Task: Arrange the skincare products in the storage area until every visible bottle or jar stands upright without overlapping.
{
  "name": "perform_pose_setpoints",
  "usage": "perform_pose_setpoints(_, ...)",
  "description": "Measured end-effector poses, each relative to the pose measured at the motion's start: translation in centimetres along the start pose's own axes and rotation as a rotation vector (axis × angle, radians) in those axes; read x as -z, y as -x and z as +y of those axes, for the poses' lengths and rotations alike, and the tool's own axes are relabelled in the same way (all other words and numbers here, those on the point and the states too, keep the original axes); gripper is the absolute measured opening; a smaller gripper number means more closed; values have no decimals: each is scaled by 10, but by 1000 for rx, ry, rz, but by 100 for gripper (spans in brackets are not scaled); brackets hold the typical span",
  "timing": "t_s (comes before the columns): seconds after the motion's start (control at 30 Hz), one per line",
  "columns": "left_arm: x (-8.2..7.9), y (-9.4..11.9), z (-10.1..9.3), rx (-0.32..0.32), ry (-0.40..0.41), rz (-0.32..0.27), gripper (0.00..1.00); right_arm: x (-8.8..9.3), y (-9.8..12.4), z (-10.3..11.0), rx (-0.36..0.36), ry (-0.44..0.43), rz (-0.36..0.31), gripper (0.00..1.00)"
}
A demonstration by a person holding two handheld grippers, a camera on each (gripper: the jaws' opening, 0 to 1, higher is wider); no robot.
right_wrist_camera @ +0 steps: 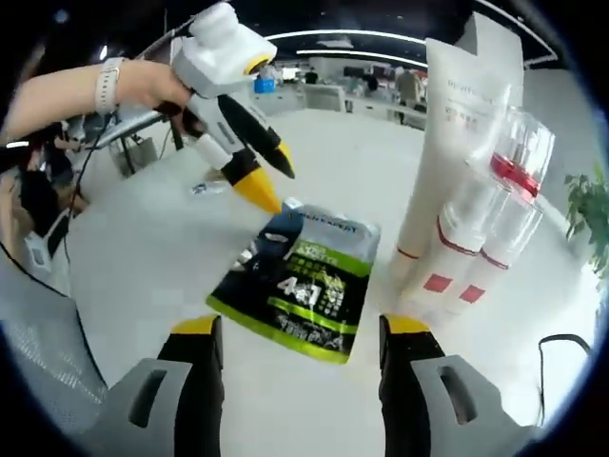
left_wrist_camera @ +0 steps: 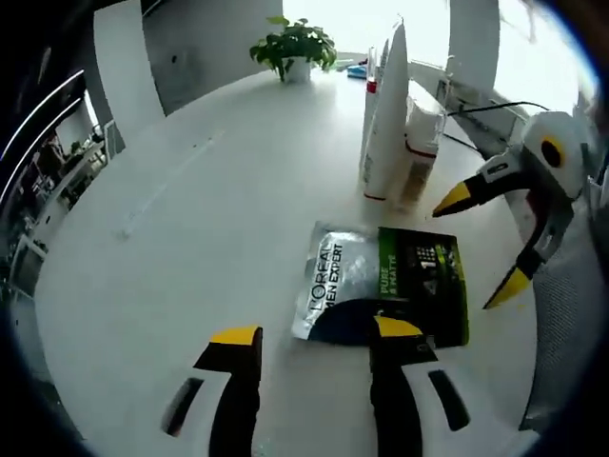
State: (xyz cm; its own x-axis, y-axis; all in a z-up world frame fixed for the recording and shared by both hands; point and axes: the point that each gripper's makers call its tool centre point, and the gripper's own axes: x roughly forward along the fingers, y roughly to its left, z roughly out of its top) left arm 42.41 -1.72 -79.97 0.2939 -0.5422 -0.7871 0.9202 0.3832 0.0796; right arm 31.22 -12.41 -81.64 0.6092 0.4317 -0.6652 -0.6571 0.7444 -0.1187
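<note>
On the white table point(left_wrist_camera: 143, 248), seen from the left gripper view, a flat pouch point(left_wrist_camera: 385, 283) is laid face up, just beyond the left gripper point(left_wrist_camera: 314, 338), whose yellow-tipped jaws are spread apart with nothing between them. Its soft, glossy film, grey and green, is judged unable to stand, which would explain why it is lying down. Farther off, a tall white tube point(left_wrist_camera: 388, 124) is stood on its cap, with a clear bottle point(left_wrist_camera: 419, 143) close beside it, both upright and grouped tightly. From the right, the right gripper point(left_wrist_camera: 481, 243) is brought in near the pouch, jaws parted and empty. A potted plant point(left_wrist_camera: 295, 46) is set at the far edge.

Across the right gripper view, the same pouch point(right_wrist_camera: 300, 286) is framed between that gripper's open jaws point(right_wrist_camera: 300, 333). The tube point(right_wrist_camera: 457, 133) and ribbed clear bottles point(right_wrist_camera: 485, 228) are stood to the right, touching. The left gripper point(right_wrist_camera: 266, 176) is held over the pouch's far end, slightly open.
</note>
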Motion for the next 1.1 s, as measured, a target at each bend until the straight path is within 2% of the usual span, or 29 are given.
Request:
perform_pose_setpoints(0.03,3,1,0,-1,-12,17,42,5,1,1,-17,13,20,62)
perform_pose_setpoints(0.13,12,0,3,9,-60,65,40,10,3,0,-20,-18,24,61)
perform_pose_setpoints(0.33,14,-8,6,5,-95,83,32,17,2,-5,-17,-53,31,55)
perform_pose_setpoints(0.53,21,-18,8,5,-108,114,24,16,2,-7,-10,-40,21,49)
perform_pose_setpoints(0.8,17,-20,6,22,-106,113,22,12,-4,-2,-35,-56,9,38)
perform_pose_setpoints(1.1,11,-25,2,36,-96,104,20,7,-9,-8,-24,-52,-1,36)
